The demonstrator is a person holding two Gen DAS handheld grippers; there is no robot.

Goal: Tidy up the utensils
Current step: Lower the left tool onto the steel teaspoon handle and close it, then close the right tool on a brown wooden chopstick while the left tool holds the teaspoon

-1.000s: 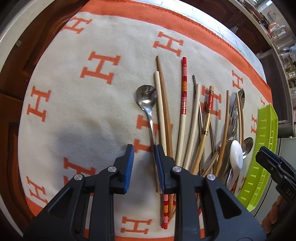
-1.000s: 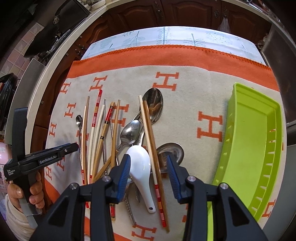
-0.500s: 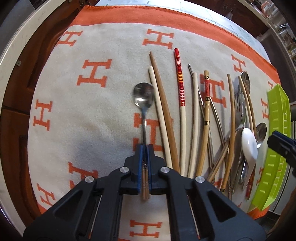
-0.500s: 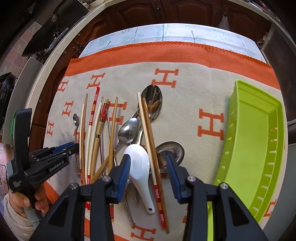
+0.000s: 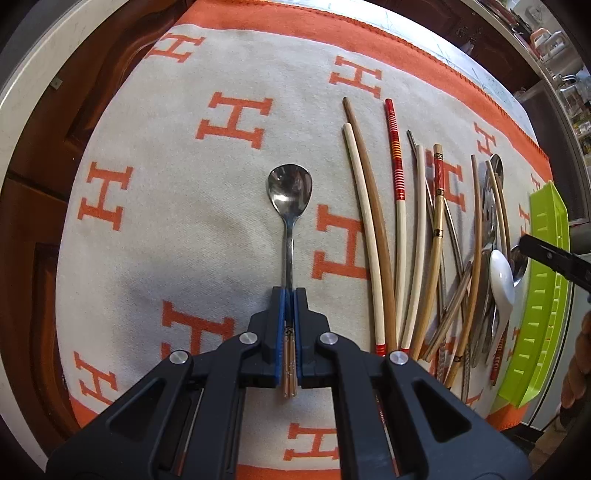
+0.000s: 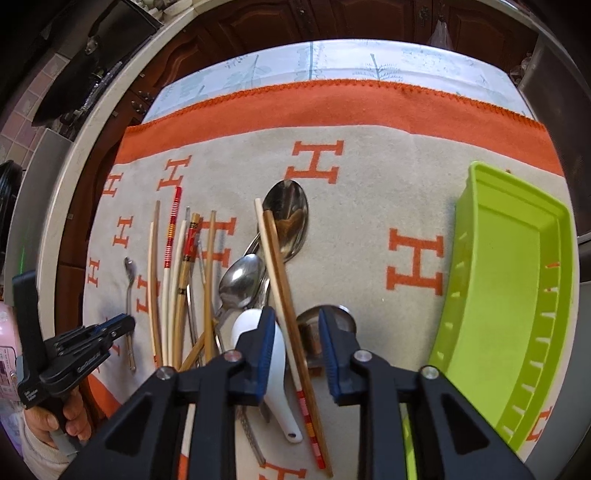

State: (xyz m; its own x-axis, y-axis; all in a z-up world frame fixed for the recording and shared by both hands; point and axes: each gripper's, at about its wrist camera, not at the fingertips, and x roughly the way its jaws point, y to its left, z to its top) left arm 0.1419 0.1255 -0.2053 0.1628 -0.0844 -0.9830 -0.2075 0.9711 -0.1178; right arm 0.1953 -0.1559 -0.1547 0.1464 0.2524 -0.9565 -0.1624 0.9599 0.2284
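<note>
My left gripper is shut on the handle of a small steel spoon, whose bowl points away from me over the cream and orange cloth; the spoon and the left gripper also show in the right wrist view. My right gripper is open, low over a pair of chopsticks, a white ceramic spoon and a steel ladle bowl. Several more chopsticks and steel spoons lie in a loose pile.
A lime green slotted tray lies at the right end of the cloth, also seen at the right in the left wrist view. The cloth covers a table with dark wooden cabinets behind.
My left gripper closed on the small spoon's handle and drew it left, away from the chopsticks. My right gripper stayed open and sank slightly toward the pile.
</note>
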